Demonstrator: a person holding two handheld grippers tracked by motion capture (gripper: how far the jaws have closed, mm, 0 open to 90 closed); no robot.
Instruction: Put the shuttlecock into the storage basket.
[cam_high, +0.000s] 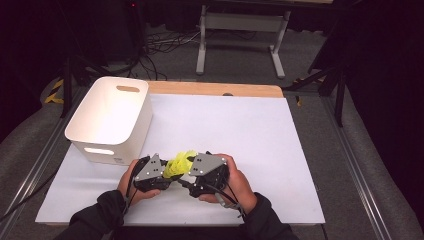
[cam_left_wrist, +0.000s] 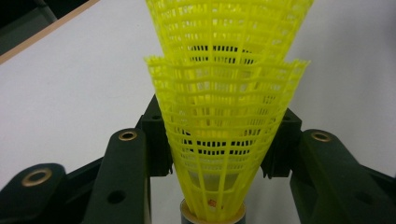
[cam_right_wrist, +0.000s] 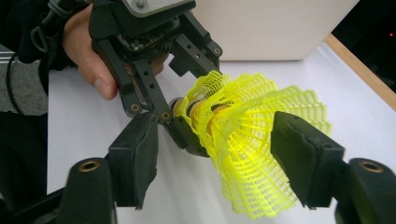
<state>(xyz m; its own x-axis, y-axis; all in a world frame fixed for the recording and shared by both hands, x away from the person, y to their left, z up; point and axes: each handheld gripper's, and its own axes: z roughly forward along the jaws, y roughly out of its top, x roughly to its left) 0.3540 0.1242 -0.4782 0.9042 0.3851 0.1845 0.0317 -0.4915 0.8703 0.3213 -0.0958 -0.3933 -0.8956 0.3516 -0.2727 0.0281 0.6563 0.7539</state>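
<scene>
Two yellow plastic mesh shuttlecocks (cam_high: 180, 162) are nested one in the other and held just above the white tabletop (cam_high: 240, 130), near its front edge. My left gripper (cam_high: 169, 172) is shut on the lower shuttlecock (cam_left_wrist: 219, 154), its pads pressing the skirt from both sides; the upper shuttlecock (cam_left_wrist: 229, 28) sits stacked in it. In the right gripper view the left gripper (cam_right_wrist: 191, 98) grips the stack near its cork end. My right gripper (cam_right_wrist: 219, 158) stands open around the wide skirt of the shuttlecocks (cam_right_wrist: 252, 140), its left pad (cam_right_wrist: 140, 158) clear of the mesh.
A white plastic bin (cam_high: 110, 117) with handle slots stands at the table's left, close behind the left hand. A wooden strip (cam_high: 215, 89) runs along the far edge. Beyond the table are dark floor, cables and a stand's legs (cam_high: 240, 40).
</scene>
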